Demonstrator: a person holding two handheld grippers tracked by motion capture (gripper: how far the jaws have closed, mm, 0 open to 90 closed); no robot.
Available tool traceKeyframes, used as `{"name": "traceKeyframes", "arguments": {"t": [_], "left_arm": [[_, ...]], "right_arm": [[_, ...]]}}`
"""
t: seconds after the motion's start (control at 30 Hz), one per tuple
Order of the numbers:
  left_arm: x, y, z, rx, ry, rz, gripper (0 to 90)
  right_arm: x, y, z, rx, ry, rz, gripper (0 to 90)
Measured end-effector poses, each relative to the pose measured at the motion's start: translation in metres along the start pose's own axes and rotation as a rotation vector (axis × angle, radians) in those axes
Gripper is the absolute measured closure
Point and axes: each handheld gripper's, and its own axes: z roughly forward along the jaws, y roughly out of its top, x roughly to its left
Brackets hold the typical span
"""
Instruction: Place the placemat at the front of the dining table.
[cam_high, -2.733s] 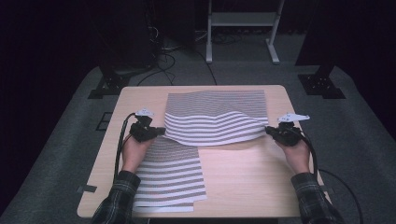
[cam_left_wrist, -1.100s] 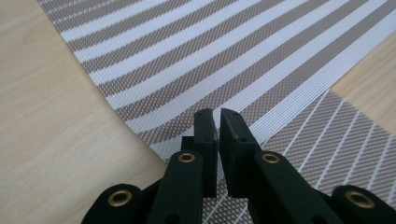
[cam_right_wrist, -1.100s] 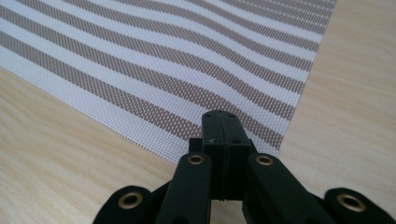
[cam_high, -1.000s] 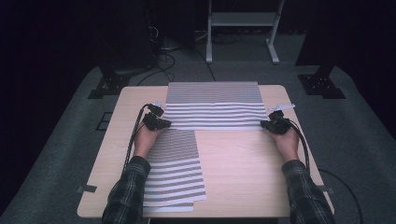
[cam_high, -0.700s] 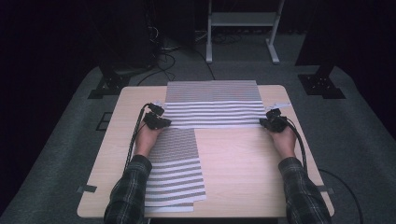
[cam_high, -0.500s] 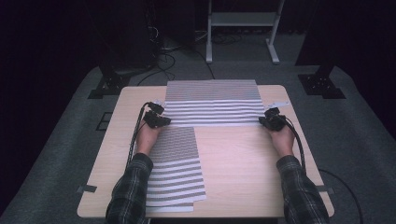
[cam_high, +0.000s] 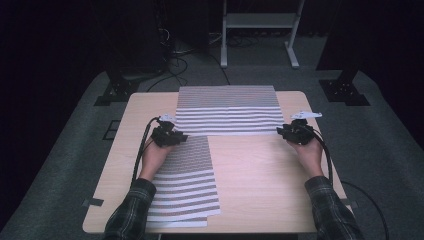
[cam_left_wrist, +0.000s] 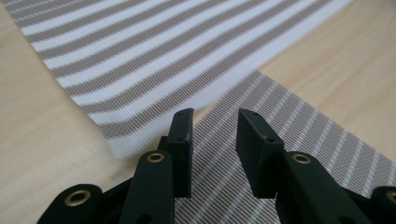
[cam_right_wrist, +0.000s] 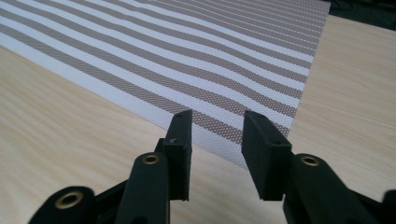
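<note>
A pale wood counter (cam_high: 260, 175) stands on grey carpet (cam_high: 395, 150) in a dark room. Behind it a white metal stand (cam_high: 257, 22) rises from the floor, with black cables (cam_high: 175, 50) trailing beside it and dark stand feet (cam_high: 115, 92) at both far corners.

Two striped mats lie flat on the counter. The far mat (cam_high: 227, 110) sits folded along the back edge, stripes running across. The near mat (cam_high: 187, 185) lies at the front left, its far end tucked just under the far mat's near left corner.

The left claw (cam_high: 179, 137) hangs at that corner; its jaws have just been opening and stand apart with nothing between them, the near mat (cam_left_wrist: 280, 140) showing under the gap and the far mat's corner (cam_left_wrist: 154, 70) just beyond. The right claw (cam_high: 281, 131) sits at the far mat's near right corner (cam_right_wrist: 224, 135); its jaws have also just been opening and stand apart, empty, with the mat's edge below them.
</note>
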Motion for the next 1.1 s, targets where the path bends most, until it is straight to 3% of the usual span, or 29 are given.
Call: {"name": "traceKeyframes", "arguments": {"t": [0.2,0.5,0.7,0.83,1.1], "left_arm": [[-0.010,-0.016,0.000,0.066,0.009,0.047,66.9],[-0.023,-0.025,-0.009,0.076,0.015,0.095,66.2],[-0.028,-0.026,-0.024,0.044,0.001,0.076,54.5],[-0.032,-0.028,-0.039,0.032,-0.006,0.066,37.2],[-0.042,-0.033,-0.067,0.005,-0.042,0.072,17.7]], "right_arm": [[0.012,0.000,-0.018,-0.040,0.018,-0.031,52.2],[0.030,-0.003,-0.030,-0.025,0.044,-0.082,45.4],[0.040,-0.010,-0.037,0.003,0.054,-0.102,38.7],[0.047,-0.013,-0.042,0.031,0.060,-0.101,30.9],[0.061,-0.021,-0.060,0.033,0.067,-0.111,13.5]]}}
